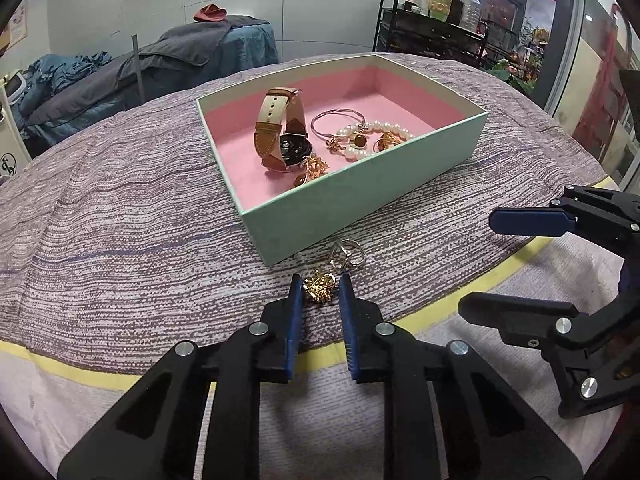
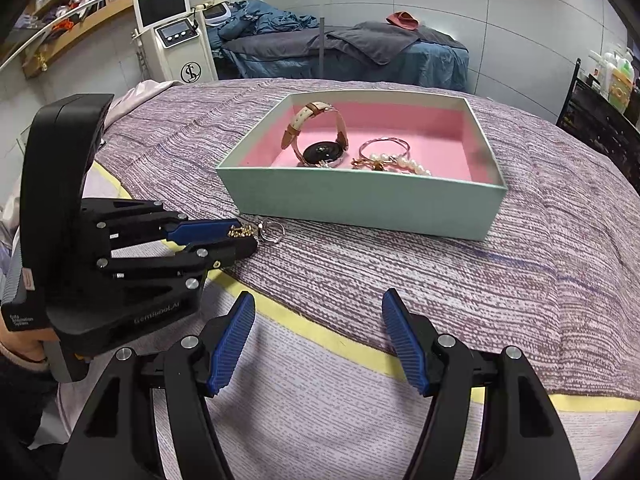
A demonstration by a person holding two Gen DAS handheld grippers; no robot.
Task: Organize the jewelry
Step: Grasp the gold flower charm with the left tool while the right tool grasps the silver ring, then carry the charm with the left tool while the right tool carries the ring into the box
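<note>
A gold leaf brooch (image 1: 319,287) lies on the purple striped cloth just in front of a mint box (image 1: 360,196) with a pink lining. My left gripper (image 1: 320,285) straddles the brooch, its blue pads on either side with small gaps; it is open. A silver ring (image 1: 346,258) lies just beyond the brooch, near the box wall. In the box are a brown-strap watch (image 1: 280,136), a thin bangle (image 1: 336,120), a pearl bracelet (image 1: 380,136) and gold pieces. My right gripper (image 2: 318,304) is open and empty, off to the right; it also shows in the left wrist view (image 1: 492,264). The right wrist view shows the left gripper (image 2: 240,236), brooch (image 2: 239,232), ring (image 2: 272,232) and box (image 2: 360,200).
The cloth has a yellow border (image 1: 460,300) near me, with pale fabric below it. Behind the table are a massage bed with grey towels (image 1: 192,48), a shelf of bottles (image 1: 440,0) and a white machine (image 2: 176,36).
</note>
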